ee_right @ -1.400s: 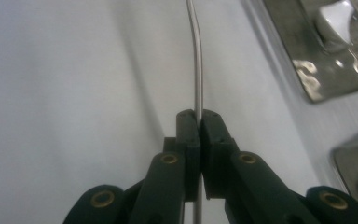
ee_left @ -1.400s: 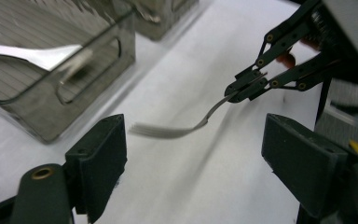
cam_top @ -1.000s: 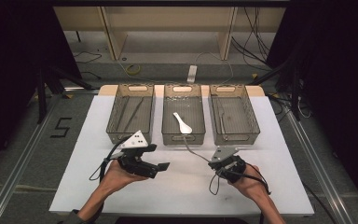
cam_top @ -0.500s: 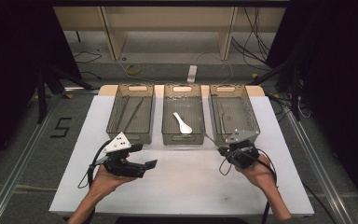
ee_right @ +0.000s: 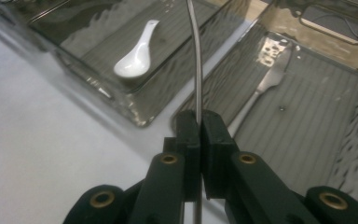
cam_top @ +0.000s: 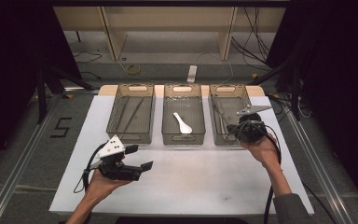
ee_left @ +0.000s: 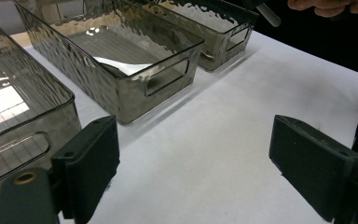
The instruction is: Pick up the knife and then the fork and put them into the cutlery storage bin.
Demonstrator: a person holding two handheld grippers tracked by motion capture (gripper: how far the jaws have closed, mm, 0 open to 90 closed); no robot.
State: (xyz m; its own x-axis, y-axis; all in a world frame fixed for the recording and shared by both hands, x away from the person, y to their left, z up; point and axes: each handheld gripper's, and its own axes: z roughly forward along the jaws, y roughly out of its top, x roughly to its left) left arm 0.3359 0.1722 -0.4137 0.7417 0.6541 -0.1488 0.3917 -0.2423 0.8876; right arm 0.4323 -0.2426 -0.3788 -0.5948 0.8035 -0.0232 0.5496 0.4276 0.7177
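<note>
My right gripper [ee_right: 199,126] is shut on a thin metal utensil [ee_right: 196,70], seen edge-on and rising straight out of the jaws. In the high view the right gripper [cam_top: 235,130] hovers at the near end of the right bin [cam_top: 227,88], where a metal fork [ee_right: 266,81] lies on the bottom. The middle bin [cam_top: 183,140] holds a white spoon [cam_top: 182,123] [ee_right: 137,52]. Over the white table my left gripper [cam_top: 140,157] [ee_left: 200,168] is open, nothing between its jaws, short of the left bin [cam_top: 129,138].
Thin dark sticks lie in the left bin. The three bins stand side by side at the back of the white table [cam_top: 191,186]. Beyond them are a shelf unit [cam_top: 168,28], cables on the floor and dark curtains at both sides.
My right gripper has carried the metal utensil away from me and to the right, up to the right bin. The left gripper shifted a little left and stays open.
</note>
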